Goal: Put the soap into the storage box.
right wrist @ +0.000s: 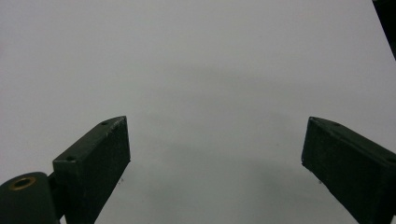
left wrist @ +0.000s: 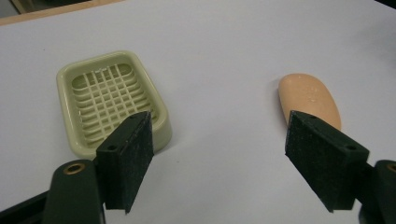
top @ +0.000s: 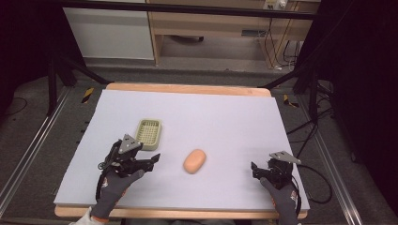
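A pale green soap dish [top: 148, 132] with a slotted grid bottom lies on the left part of the mat, with nothing in it. A peach oval soap bar [top: 194, 161] lies to its right, apart from it. My left gripper [top: 151, 159] sits just in front of the dish and left of the soap, open. In the left gripper view the dish [left wrist: 112, 100] is ahead of one jaw and the soap [left wrist: 310, 98] ahead of the other; the left gripper [left wrist: 219, 126] holds nothing. My right gripper [top: 257, 171] rests near the front right, and in its own view the right gripper [right wrist: 212, 135] is open over bare mat.
A light grey mat [top: 211, 117] covers the wooden table [top: 187, 88]. Gloved hands hold both grippers at the front edge. Beyond the table stand a wooden cabinet [top: 211, 28] and dark frame legs [top: 51, 84]; cables [top: 319, 183] trail at the right.
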Action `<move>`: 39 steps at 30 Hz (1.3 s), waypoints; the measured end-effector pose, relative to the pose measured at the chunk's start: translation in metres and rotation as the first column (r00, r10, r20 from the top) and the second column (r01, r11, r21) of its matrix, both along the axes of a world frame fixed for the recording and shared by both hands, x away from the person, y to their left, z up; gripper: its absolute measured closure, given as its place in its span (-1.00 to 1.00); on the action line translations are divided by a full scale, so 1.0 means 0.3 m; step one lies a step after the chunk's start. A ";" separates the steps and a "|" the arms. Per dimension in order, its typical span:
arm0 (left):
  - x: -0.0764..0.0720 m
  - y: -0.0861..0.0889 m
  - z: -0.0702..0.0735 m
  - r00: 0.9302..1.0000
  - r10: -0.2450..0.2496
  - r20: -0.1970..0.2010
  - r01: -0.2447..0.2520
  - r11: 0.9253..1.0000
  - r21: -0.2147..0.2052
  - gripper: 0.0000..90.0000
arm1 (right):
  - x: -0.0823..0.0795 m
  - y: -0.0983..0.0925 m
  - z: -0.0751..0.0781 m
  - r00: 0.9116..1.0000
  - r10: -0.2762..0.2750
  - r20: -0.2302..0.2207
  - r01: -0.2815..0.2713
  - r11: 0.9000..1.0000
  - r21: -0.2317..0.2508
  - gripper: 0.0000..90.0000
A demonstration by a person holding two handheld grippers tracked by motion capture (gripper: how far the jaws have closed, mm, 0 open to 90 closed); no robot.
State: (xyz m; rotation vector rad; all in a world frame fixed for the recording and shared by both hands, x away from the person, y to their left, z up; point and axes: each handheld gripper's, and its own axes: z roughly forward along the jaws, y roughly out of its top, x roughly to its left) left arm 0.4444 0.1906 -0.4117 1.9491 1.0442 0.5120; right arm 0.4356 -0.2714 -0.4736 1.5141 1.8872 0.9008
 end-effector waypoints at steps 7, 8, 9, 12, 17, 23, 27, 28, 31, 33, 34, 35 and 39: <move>0.009 -0.038 0.019 1.000 -0.021 0.006 0.021 1.000 -0.003 -0.50 | -0.001 0.002 0.001 1.000 -0.003 0.003 0.003 1.000 -0.004 -0.82; 0.011 -0.046 0.021 1.000 -0.026 0.005 0.026 1.000 -0.003 -0.50 | -0.001 0.002 0.001 1.000 -0.003 0.003 0.003 1.000 -0.004 -0.82; 0.012 -0.053 0.021 1.000 -0.030 0.005 0.030 1.000 -0.001 -0.50 | -0.001 0.001 0.002 1.000 -0.004 0.005 0.004 1.000 -0.002 -0.82; 0.017 -0.079 0.019 0.999 -0.042 -0.001 0.042 0.999 0.005 -0.51 | -0.001 0.001 0.003 1.000 -0.004 0.005 0.004 1.000 -0.001 -0.82; 0.024 -0.102 0.021 0.998 -0.055 -0.007 0.055 0.998 0.010 -0.52 | -0.001 0.003 0.002 1.000 -0.002 0.006 0.002 1.000 -0.002 -0.82; 0.032 -0.128 0.025 0.998 -0.066 -0.007 0.066 0.998 0.009 -0.52 | -0.001 0.003 0.002 1.000 -0.003 0.005 0.003 1.000 -0.003 -0.82; 0.038 -0.151 0.027 0.997 -0.078 -0.009 0.078 0.997 0.015 -0.53 | -0.002 0.003 0.002 1.000 -0.002 0.005 0.002 1.000 0.001 -0.82; 0.041 -0.162 0.027 0.997 -0.081 -0.008 0.081 0.997 0.012 -0.54 | -0.001 0.003 0.002 1.000 -0.003 0.005 0.003 1.000 0.000 -0.82; 0.045 -0.171 0.027 0.996 -0.088 -0.012 0.088 0.996 0.019 -0.54 | -0.001 0.003 0.002 1.000 -0.002 0.004 0.002 1.000 0.001 -0.82; 0.048 -0.182 0.027 0.996 -0.090 -0.011 0.091 0.996 0.016 -0.54 | -0.001 0.003 0.002 1.000 -0.002 0.004 0.002 1.000 0.002 -0.82; 0.050 -0.189 0.027 0.996 -0.091 -0.010 0.091 0.996 0.011 -0.54 | -0.001 0.004 0.002 1.000 -0.002 0.004 0.002 1.000 0.001 -0.82; 0.052 -0.193 0.028 0.995 -0.097 -0.013 0.097 0.995 0.018 -0.54 | -0.001 0.004 0.001 1.000 -0.001 0.004 0.001 1.000 0.000 -0.82; 0.057 -0.214 0.025 0.994 -0.104 -0.014 0.104 0.994 0.021 -0.54 | -0.001 0.003 0.002 1.000 0.000 0.004 0.000 1.000 -0.001 -0.82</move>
